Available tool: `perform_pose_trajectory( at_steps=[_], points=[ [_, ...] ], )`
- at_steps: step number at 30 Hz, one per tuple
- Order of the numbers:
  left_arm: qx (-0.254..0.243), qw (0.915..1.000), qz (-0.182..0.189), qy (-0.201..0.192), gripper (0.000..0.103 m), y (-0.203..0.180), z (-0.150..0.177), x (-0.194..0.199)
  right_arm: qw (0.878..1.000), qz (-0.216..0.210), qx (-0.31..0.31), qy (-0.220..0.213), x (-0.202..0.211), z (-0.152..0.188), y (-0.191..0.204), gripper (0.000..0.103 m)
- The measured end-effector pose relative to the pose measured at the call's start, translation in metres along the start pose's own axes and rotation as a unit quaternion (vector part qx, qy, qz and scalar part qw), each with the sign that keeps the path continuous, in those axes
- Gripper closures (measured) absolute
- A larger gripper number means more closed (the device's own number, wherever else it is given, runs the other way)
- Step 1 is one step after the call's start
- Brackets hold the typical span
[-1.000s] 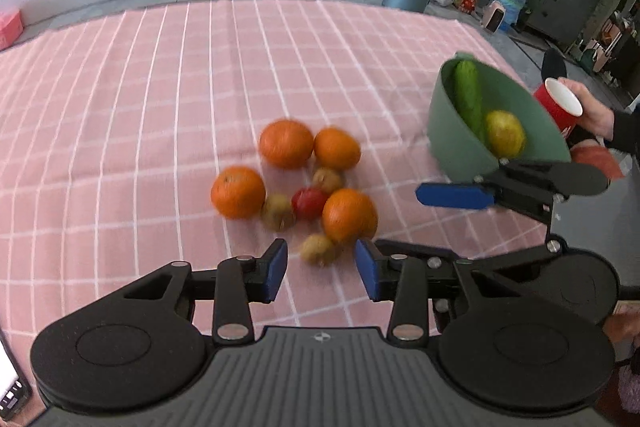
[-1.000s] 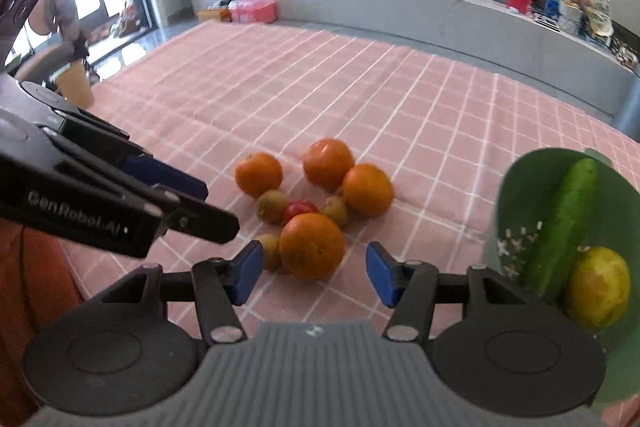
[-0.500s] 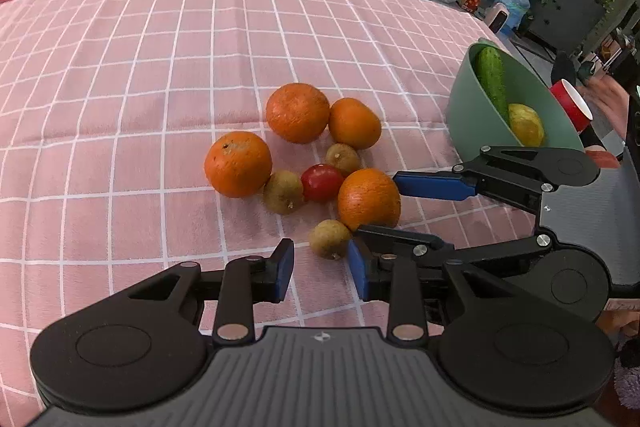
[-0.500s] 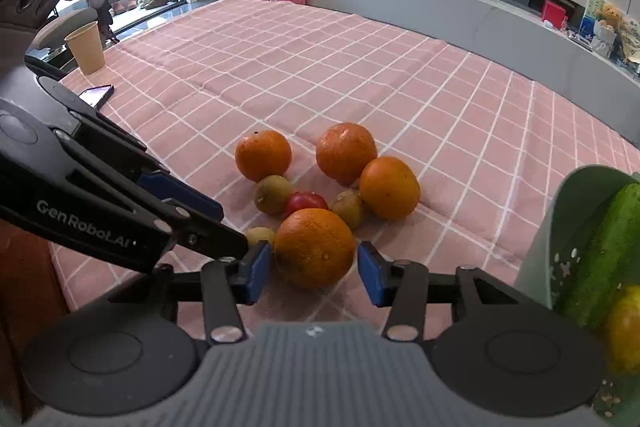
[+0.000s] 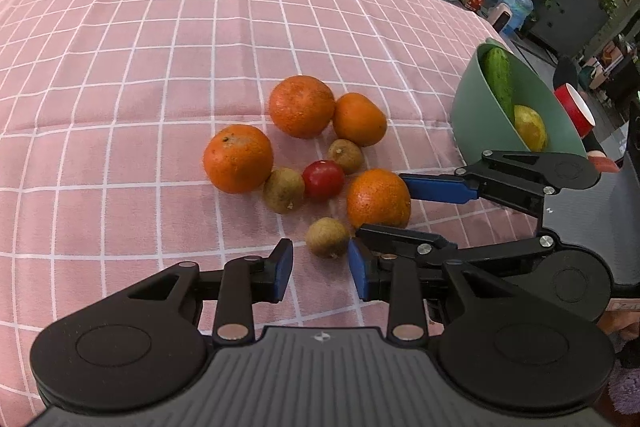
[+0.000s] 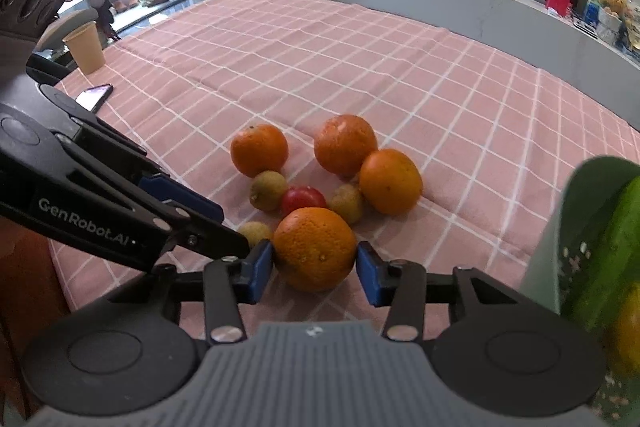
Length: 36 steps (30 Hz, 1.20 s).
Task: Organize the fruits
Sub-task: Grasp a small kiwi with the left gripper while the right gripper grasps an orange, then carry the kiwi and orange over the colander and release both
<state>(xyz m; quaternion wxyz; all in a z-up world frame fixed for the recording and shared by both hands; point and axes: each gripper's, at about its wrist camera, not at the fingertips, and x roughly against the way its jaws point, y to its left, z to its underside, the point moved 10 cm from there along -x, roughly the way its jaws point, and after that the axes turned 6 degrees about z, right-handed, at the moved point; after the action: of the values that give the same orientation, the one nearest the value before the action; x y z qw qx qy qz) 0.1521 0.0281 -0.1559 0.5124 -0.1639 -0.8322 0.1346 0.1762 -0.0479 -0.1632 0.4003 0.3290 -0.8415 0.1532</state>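
Orange (image 6: 315, 247) between right gripper (image 6: 315, 269) jaws (both pads touching).

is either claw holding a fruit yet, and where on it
The right claw has its pads against the sides of the nearest orange. The left claw holds nothing.

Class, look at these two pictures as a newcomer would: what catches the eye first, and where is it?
First, the cluster of oranges and small fruits mid-table on the pink checked cloth. The nearest orange sits between the right gripper fingers, which flank it closely; the left gripper hangs open just short of a small brown fruit. At the table's right edge, a green bowl holds a cucumber and a yellow fruit.
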Motion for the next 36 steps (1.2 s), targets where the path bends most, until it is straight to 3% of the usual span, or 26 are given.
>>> perform_pose_trajectory(
  at_steps=[13, 21, 33, 36],
  points=[
    [-0.049, 0.9977, -0.045, 0.008, 0.065, -0.011, -0.001, -0.018, 1.0, 0.012, -0.009, 0.012, 0.012, 0.015, -0.007, 0.061],
    [-0.053, 0.997, -0.056, 0.009, 0.073, -0.013, -0.002, -0.02, 1.0, 0.015, -0.005, 0.011, 0.012, 0.015, -0.006, 0.061],
    [-0.116, 0.9901, -0.075, -0.025, 0.074, -0.055, -0.012, 0.028, 1.0, 0.012, 0.004, -0.015, 0.058, 0.007, 0.002, 0.061],
    [-0.132, 0.9885, -0.065, -0.036, 0.074, -0.073, -0.02, 0.04, 1.0, 0.021, 0.006, -0.022, 0.078, 0.005, -0.004, 0.061]
  ],
)
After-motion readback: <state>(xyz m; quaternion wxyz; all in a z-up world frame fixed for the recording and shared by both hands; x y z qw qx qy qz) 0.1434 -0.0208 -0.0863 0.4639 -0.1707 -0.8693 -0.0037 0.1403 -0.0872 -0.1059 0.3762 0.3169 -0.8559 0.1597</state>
